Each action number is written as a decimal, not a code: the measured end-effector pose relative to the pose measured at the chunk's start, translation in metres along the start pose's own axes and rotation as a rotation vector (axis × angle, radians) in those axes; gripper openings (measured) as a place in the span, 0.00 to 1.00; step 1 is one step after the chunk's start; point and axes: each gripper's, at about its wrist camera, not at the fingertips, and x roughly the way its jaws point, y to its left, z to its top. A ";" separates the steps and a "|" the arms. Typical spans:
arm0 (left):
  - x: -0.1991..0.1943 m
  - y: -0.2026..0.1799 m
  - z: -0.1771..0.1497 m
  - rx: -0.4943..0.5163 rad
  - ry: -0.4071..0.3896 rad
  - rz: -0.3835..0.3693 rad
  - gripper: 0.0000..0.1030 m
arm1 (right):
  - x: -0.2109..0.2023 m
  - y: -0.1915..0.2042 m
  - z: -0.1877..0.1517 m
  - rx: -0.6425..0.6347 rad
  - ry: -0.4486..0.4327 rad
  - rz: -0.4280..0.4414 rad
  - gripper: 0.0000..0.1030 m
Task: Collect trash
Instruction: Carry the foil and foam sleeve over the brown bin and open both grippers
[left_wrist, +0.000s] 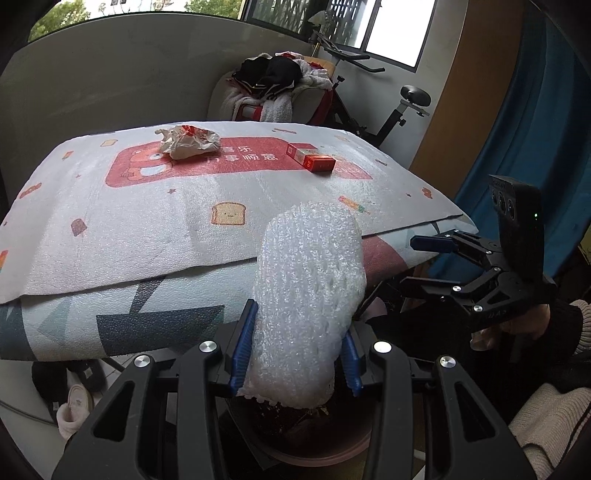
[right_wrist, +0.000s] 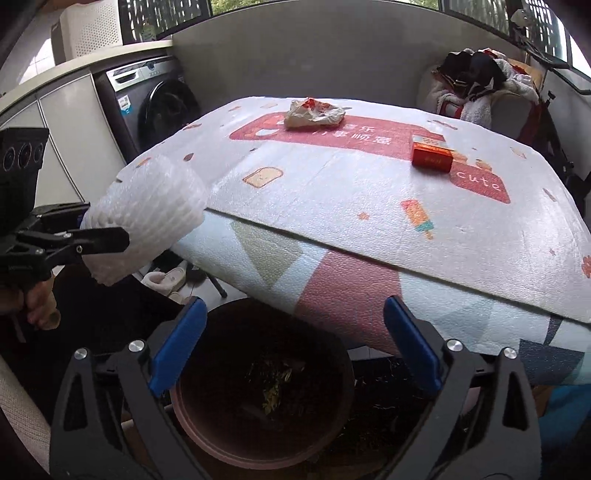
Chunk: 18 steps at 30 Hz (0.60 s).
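My left gripper (left_wrist: 295, 354) is shut on a white foam net sleeve (left_wrist: 308, 295), holding it just off the table's front edge, above a dark round bin (right_wrist: 258, 391). The sleeve also shows in the right wrist view (right_wrist: 147, 218). My right gripper (right_wrist: 295, 350) is open and empty, hovering over the bin; it shows at the right in the left wrist view (left_wrist: 424, 262). A crumpled paper wrapper (left_wrist: 190, 142) (right_wrist: 314, 113) and a red cigarette box (left_wrist: 312, 158) (right_wrist: 432, 153) lie on the far part of the table.
The table carries a white printed mat (left_wrist: 147, 221) over a patterned cloth (right_wrist: 332, 280). A chair piled with clothes (left_wrist: 277, 88) and an exercise bike (left_wrist: 388, 110) stand behind. A washing machine (right_wrist: 155, 103) is at the far left. Slippers (right_wrist: 166, 278) lie under the table.
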 end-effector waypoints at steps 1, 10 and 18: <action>0.002 -0.001 -0.001 0.002 0.006 -0.001 0.40 | -0.003 -0.005 0.000 0.019 -0.014 -0.012 0.93; 0.028 -0.004 -0.008 0.025 0.090 -0.003 0.41 | 0.000 -0.019 -0.003 0.075 -0.014 -0.071 0.94; 0.034 -0.011 -0.010 0.050 0.118 0.008 0.79 | 0.001 -0.018 -0.005 0.077 -0.011 -0.077 0.94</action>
